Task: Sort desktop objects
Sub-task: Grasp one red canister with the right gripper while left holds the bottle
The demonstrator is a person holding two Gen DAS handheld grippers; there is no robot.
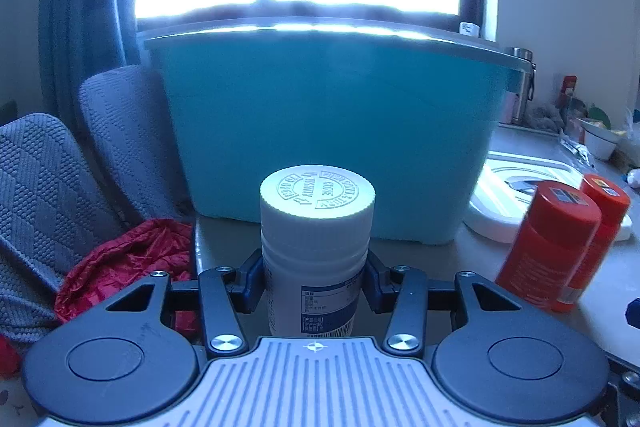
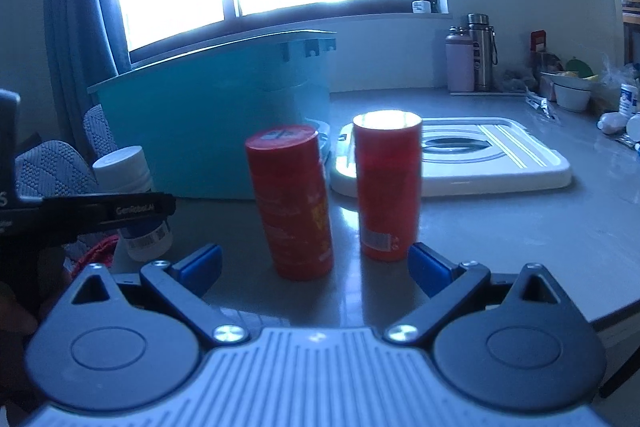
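Here the left gripper [image 1: 315, 281] is clamped on the upright white bottle [image 1: 316, 247], the teal bin [image 1: 328, 131] straight ahead of it. The right gripper [image 2: 316, 263] is spread wide, two upright red canisters [image 2: 291, 203] just ahead between its fingers. Only the right view shows the bin's lid [image 2: 472, 155]; whether the bottle is lifted, probably not, stays unclear.
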